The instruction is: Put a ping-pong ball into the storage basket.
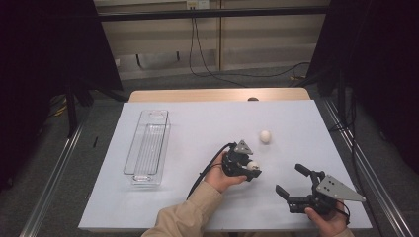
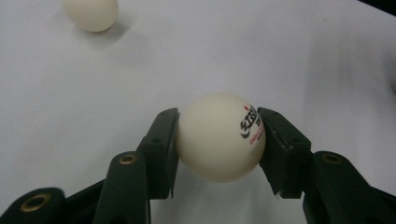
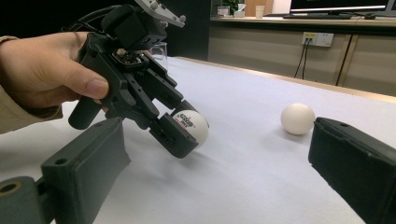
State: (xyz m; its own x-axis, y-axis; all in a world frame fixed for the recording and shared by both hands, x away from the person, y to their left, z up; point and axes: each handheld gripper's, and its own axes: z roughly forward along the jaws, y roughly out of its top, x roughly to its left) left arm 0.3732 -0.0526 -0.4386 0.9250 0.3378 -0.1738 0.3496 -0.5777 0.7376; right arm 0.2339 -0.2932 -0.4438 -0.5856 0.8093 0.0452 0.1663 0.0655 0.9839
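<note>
While jaws cover its sides, the ball (image 2: 219,137) shows print, second ball (image 2: 91,13) cropped

A white-covered table (image 1: 197,123) carries a clear bin (image 1: 148,148) and an egg (image 1: 265,136)

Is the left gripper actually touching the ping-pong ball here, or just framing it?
Touching. The left gripper view shows both jaws of the left gripper pressed against opposite sides of the ping-pong ball, no gap on either side.
</note>
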